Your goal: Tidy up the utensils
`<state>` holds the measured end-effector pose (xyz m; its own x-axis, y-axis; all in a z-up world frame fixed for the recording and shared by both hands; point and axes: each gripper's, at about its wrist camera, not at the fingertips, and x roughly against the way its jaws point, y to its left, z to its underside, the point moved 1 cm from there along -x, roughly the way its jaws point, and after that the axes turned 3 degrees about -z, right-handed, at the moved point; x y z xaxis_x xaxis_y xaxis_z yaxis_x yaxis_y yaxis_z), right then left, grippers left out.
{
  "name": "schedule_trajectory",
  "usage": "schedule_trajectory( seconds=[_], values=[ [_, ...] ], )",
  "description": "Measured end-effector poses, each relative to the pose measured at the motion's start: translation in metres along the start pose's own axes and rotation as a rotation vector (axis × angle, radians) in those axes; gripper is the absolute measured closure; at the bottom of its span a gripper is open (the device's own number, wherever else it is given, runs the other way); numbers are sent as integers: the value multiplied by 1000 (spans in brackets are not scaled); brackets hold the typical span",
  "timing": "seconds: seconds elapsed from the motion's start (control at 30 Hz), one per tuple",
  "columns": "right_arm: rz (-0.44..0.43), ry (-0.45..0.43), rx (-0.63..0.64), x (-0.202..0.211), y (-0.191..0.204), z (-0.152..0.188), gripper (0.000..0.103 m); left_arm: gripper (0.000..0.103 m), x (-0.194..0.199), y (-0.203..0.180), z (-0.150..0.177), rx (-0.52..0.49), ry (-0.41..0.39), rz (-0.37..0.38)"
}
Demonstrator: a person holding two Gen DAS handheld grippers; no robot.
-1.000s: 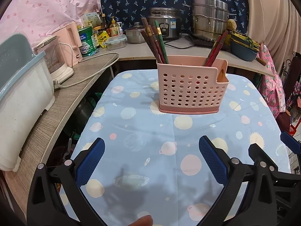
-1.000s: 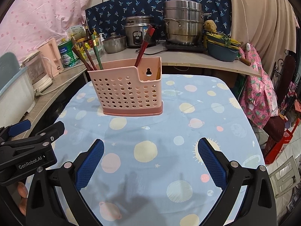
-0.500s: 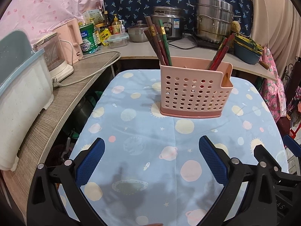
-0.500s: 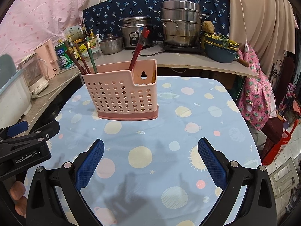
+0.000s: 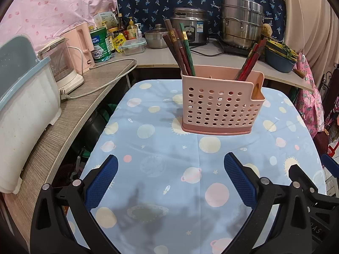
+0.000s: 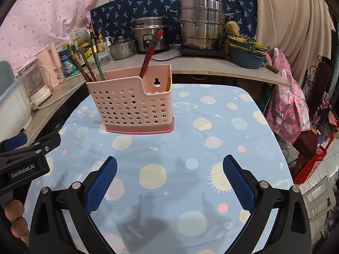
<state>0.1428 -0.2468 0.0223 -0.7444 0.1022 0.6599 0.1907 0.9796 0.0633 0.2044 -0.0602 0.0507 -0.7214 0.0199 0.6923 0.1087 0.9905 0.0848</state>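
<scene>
Hovering w/ jaws wide: left gripper, right gripper, near utensil basket.

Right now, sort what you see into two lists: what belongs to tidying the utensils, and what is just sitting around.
Part of the job:
pink basket
brown and green chopsticks at its left end
red chopsticks nearer its right end
left gripper, open
right gripper, open

Just sitting around:
rice cooker
steel steamer pot
small lidded pot
green tin
pink kettle
</scene>
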Motion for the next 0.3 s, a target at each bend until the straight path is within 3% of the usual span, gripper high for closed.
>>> schedule_trajectory(
  seconds=[0.3],
  values=[
    [7, -8, -1, 2, -1, -2, 7, 7, 4, -3, -3, -7, -18, 2]
  ],
)
